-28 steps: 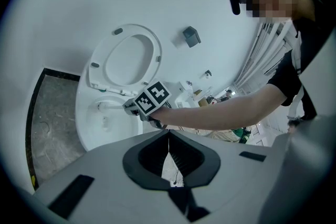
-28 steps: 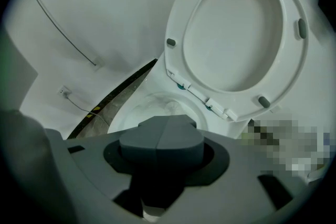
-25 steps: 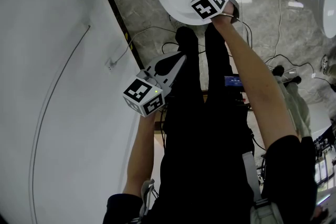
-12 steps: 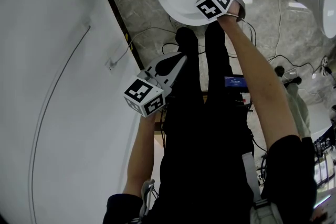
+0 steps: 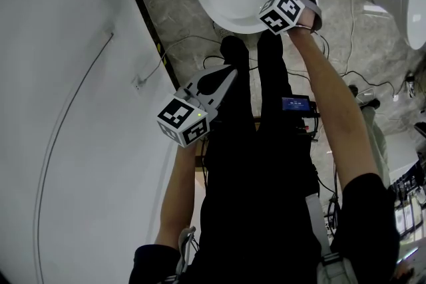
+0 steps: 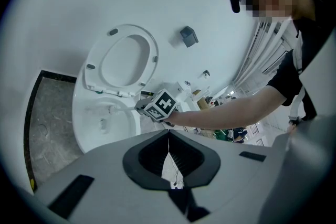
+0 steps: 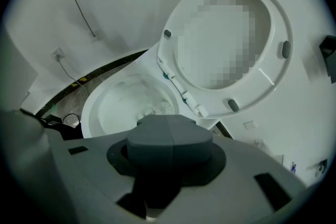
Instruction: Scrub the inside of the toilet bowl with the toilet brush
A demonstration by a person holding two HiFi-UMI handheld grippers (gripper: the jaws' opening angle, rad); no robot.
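One brush [image 7: 157,107] sits head-down in the toilet bowl [image 5: 219,6], the only thing in it. Its handle runs straight back to your right gripper [image 7: 169,135] above the rim, jaws pinched on it. So scrub forward and down. Your left gripper [image 5: 231,74] hangs well back, pressed together, empty.

floor [image 5: 180,3]: grey veined stone, black cables lying toward its right edge
skirting [image 5: 147,16]: dark strip along the floor's left edge
wall [image 5: 40,43]: white
wall cable [image 5: 66,103]: thin, curving
socket [image 5: 139,83]: small, low on the wall
grey box [image 6: 189,35]: on the wall
screen [image 5: 295,104]: small, lit blue
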